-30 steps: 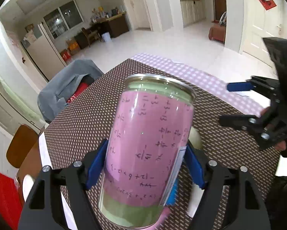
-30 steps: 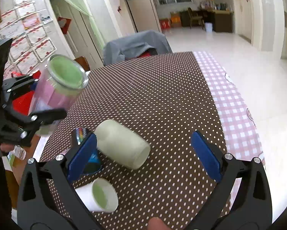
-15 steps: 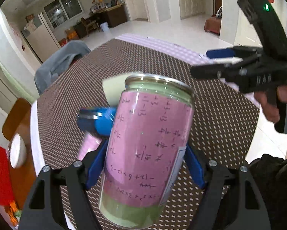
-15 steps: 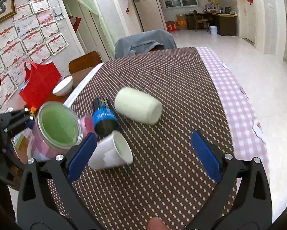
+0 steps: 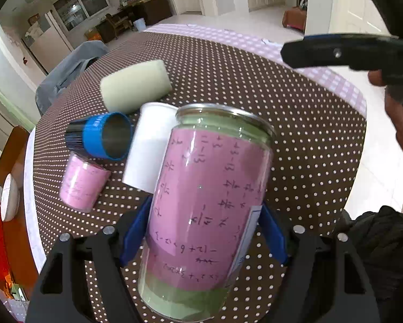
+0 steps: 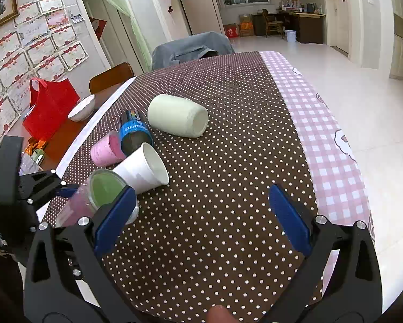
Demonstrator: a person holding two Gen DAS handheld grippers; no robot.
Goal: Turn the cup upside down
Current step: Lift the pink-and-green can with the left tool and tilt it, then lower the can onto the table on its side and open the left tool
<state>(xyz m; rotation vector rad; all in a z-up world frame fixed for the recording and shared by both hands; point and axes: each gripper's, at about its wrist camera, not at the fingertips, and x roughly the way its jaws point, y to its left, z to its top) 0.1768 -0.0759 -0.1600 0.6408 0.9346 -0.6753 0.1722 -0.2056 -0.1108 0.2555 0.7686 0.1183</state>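
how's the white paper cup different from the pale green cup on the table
The white paper cup tapers toward its base and has thin walls; the pale green cup is fatter, barrel-shaped and matte. The white one touches the blue-rimmed cup; the green one lies a little apart, farther back. Both lie on their sides on the dotted tablecloth, mouths open.

Pink-and-green cup [image 5: 209, 210], white-dotted brown tablecloth [image 6: 228, 123], blue-banded cup [image 5: 104, 136].
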